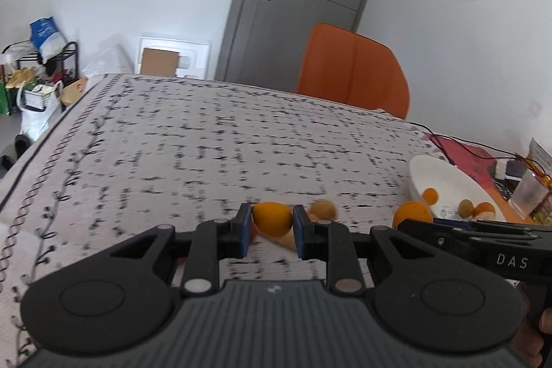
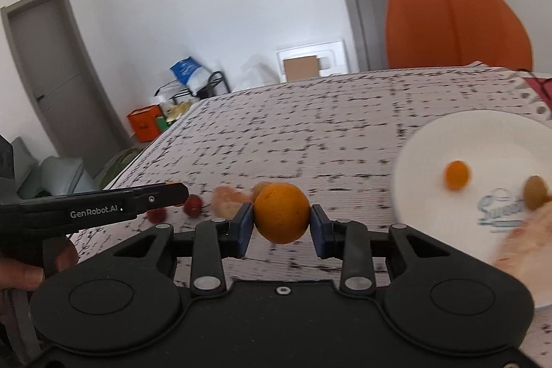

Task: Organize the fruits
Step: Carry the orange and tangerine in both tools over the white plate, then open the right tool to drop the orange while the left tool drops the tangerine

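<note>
On the tablecloth (image 1: 207, 143), each gripper (image 1: 272, 223) (image 2: 282, 218) clamps an orange (image 1: 272, 218) (image 2: 282, 212); "GenRobot.AI", "DAS" legible.

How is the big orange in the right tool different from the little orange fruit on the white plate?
The big orange looks much larger than the little orange fruit. The big orange is pinched between the fingers of the right tool, above the tablecloth; the little fruit lies loose on the white plate, touched by no tool. Both are round and orange.
</note>
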The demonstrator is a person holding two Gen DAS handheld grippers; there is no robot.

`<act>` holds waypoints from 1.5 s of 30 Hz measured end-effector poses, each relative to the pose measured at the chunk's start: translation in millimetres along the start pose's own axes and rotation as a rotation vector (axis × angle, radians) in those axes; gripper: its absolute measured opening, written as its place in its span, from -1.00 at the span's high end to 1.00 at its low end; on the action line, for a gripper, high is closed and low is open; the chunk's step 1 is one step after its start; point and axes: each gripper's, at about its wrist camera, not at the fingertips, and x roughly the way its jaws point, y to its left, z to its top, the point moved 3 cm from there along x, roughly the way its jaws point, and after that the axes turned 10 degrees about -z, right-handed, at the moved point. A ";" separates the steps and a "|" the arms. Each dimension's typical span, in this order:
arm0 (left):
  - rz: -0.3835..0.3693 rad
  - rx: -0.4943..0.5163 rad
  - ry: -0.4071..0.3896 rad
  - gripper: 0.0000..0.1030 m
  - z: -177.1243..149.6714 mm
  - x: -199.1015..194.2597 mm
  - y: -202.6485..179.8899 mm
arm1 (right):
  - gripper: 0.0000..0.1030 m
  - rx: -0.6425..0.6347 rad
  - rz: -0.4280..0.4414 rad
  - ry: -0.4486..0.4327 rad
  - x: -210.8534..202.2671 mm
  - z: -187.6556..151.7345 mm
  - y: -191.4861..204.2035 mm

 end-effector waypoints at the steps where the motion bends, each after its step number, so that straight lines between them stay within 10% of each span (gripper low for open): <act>1: -0.005 0.003 0.001 0.54 0.3 2.0 -3.0 | 0.36 0.006 -0.011 -0.004 -1.9 0.1 -4.7; 45: -0.221 0.270 0.127 0.47 0.4 89.0 -165.1 | -0.13 0.258 -0.259 -0.160 -77.3 -15.3 -153.9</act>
